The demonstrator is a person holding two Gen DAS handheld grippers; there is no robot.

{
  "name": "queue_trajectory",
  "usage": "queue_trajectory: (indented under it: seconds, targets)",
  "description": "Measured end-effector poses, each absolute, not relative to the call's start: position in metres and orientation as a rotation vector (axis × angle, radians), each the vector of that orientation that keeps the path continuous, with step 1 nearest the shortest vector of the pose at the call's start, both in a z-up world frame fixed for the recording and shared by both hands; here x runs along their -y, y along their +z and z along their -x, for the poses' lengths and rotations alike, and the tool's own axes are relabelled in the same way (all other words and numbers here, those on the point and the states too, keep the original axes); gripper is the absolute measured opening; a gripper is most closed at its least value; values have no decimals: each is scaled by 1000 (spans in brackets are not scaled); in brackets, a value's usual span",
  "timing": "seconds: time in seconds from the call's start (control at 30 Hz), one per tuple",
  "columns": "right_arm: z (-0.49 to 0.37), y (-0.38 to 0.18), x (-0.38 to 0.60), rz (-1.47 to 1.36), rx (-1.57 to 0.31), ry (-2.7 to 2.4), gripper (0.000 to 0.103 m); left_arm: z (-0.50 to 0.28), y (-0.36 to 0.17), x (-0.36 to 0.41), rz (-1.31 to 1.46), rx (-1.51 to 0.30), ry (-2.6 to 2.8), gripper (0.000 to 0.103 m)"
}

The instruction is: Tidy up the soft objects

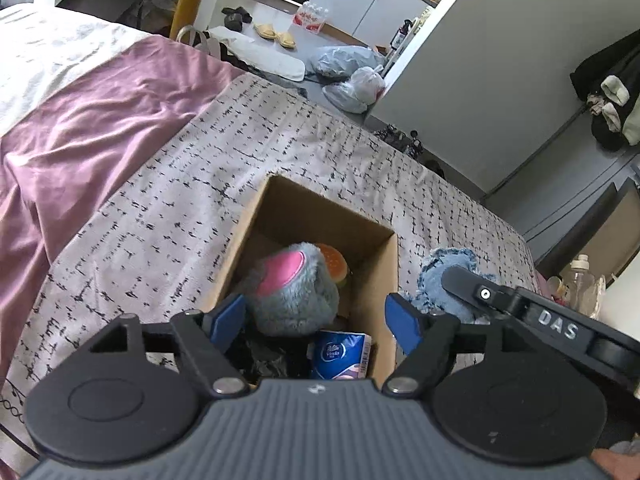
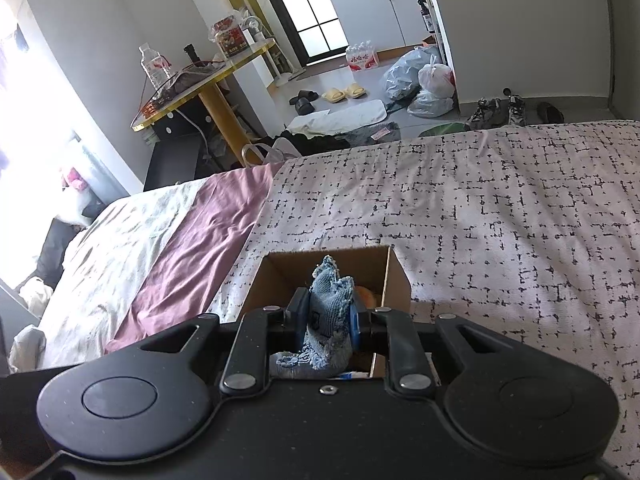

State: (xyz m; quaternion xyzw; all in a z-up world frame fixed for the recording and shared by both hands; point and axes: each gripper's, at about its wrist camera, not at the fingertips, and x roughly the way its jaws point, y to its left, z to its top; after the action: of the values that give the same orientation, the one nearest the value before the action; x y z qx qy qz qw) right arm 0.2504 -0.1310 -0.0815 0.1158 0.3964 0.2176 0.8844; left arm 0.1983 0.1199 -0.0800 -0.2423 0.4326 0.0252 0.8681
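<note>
Right now my left gripper (image 1: 316,320) hangs spread wide over the near end of the cardboard box (image 1: 390,276) on the bed (image 1: 168,208), pinching nothing. Just below it in the box lie a blue tissue pack (image 1: 340,354) and a grey plush toy (image 1: 294,290), with an orange burger toy (image 1: 332,264) beyond them. My right gripper (image 2: 326,320) is pressed onto a frayed blue cloth (image 2: 328,312), held above the box. Farther left, a purple blanket (image 1: 92,120) covers the bed.
</note>
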Motion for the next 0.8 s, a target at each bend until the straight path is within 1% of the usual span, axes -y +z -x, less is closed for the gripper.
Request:
queue_trajectory:
  seconds: [0.03,0.07,0.13,0.2,0.27,0.37,0.43,0.5,0.6,0.67,0.8]
  targets:
    - [-252,-81,130,-239,-820,447,23,-198,-79,-121,508,-903,55,76]
    - [-253,-80,130,-241,-814,446,25,-198,-78,-123,508,-902,59,76]
    - [-255,-79,131,-261,-812,459,33,-197,-76,-125,505,-903,67,77]
    - [-253,-76,133,-273,-806,457,47,-195,-75,-126,501,-901,73,78]
    - [-250,-75,136,-267,-793,450,49,-194,-74,-126,496,-897,77,81]
    - [-245,-74,143,-278,-801,450,49,-191,-73,-124,488,-901,84,83]
    - [-241,-74,149,-285,-805,446,51,-190,-74,-120,483,-926,85,84]
    - [-235,-73,156,-298,-804,439,56,-188,-74,-116,471,-954,76,85]
    - [-226,-71,165,-303,-804,439,60,-182,-72,-106,444,-960,73,86]
    - [-221,-69,170,-297,-802,441,64,-178,-68,-101,426,-959,86,91]
    - [-212,-64,184,-303,-789,446,68,-171,-58,-90,383,-956,117,93]
